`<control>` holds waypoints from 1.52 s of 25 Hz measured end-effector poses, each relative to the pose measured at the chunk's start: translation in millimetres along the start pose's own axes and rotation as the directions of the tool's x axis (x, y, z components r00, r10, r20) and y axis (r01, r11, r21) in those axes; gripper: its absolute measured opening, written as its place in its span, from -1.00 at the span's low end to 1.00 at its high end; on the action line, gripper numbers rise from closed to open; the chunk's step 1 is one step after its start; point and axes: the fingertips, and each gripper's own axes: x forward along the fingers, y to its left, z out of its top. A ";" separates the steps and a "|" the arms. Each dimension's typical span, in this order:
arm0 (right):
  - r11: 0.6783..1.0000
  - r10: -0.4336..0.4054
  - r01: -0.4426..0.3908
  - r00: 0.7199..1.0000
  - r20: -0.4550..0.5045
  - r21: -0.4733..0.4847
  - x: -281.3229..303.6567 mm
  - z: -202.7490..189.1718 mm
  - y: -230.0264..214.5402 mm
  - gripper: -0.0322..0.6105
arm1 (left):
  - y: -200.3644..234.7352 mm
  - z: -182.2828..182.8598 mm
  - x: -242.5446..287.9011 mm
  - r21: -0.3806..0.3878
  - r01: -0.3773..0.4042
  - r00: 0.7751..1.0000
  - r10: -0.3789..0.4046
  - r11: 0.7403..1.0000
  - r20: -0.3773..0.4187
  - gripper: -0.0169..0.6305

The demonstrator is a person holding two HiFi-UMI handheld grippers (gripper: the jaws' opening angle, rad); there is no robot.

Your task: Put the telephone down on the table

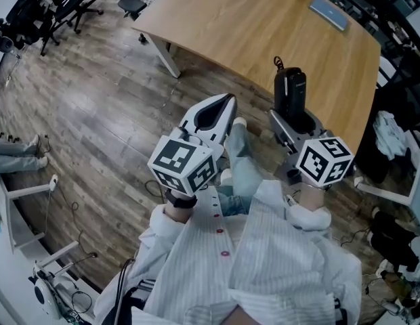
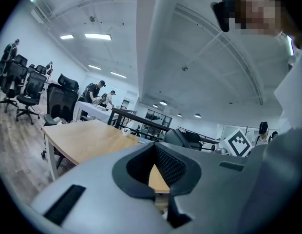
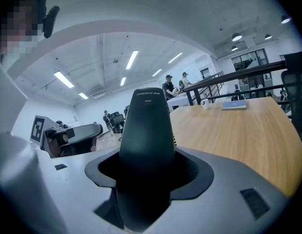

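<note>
1. telephone (image 1: 290, 89): black handset, upright, lower half pinched between the jaws of the right gripper (image 1: 292, 119). Top end free above the jaws. Held over the near edge of the table (image 1: 244, 29); seemingly clear of the tabletop, though contact is not certain from the head view. Short curled cord (image 1: 278, 63) at the top end.
2. left gripper (image 1: 228, 101): jaws pressed together at the tips, nothing between them. Held over the floor (image 1: 95, 114), beside the right gripper and short of the table edge.
3. table: pale wood top, white legs. Blue book (image 1: 328, 12) flat on the far side, well apart from the telephone.
4. chairs (image 1: 61, 2): black, on wheels, grouped at the far left of the wood-plank floor.
5. shirt (image 1: 278, 249): white, striped, sleeves reaching to both grippers.
</note>
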 end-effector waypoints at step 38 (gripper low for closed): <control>0.993 -0.106 0.105 0.994 0.026 0.062 189.9 180.4 -186.6 0.02 | 134.7 99.9 326.7 0.037 0.178 0.980 -0.174 0.983 -0.094 -0.92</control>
